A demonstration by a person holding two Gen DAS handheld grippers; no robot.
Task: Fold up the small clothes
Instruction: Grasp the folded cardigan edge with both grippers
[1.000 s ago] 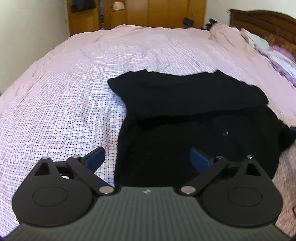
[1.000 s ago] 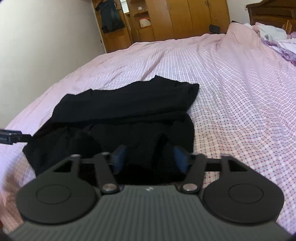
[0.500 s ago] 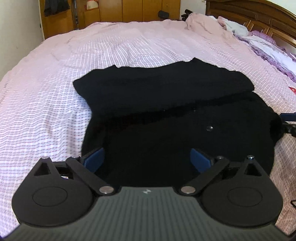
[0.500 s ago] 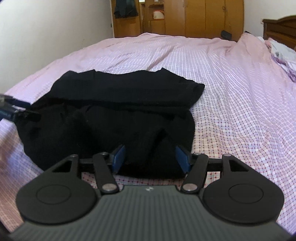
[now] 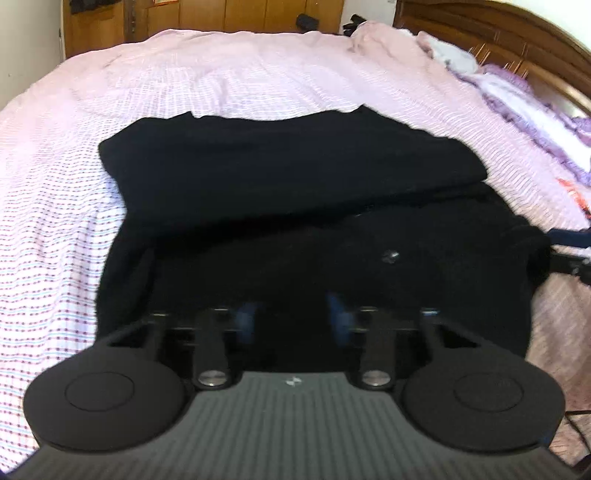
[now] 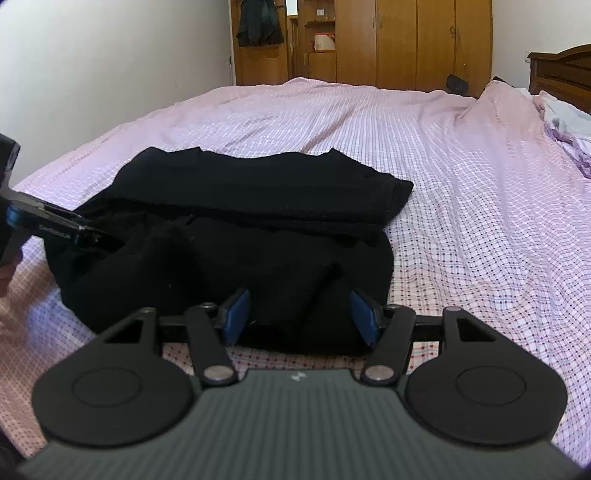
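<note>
Spread on the pink checked bed sheet: a black cloth garment, partly folded, a flat upper layer over a bulkier lower layer. Long axis left to right in both views, the folded edge towards the far end of the bed. In the right wrist view, fills the middle and lower left, its squared corner pointing right.

Plenty of bare sheet beyond the far edge and to the right of it. Crumpled purple and white bedding well apart at the upper right, under the dark wooden headboard. Wooden wardrobe past the foot of the bed.

Left gripper low over the near edge of the garment, jaws just drawn in from wide apart a second ago to a narrow gap, black cloth between them. Too dark and blurred to tell whether the pads pinch yet. Seen from the right wrist view, tip at the garment's left edge.

Right gripper about half closed, as before, clamped on a raised bunch of cloth at the near right edge. Garment itself laid as it was.
</note>
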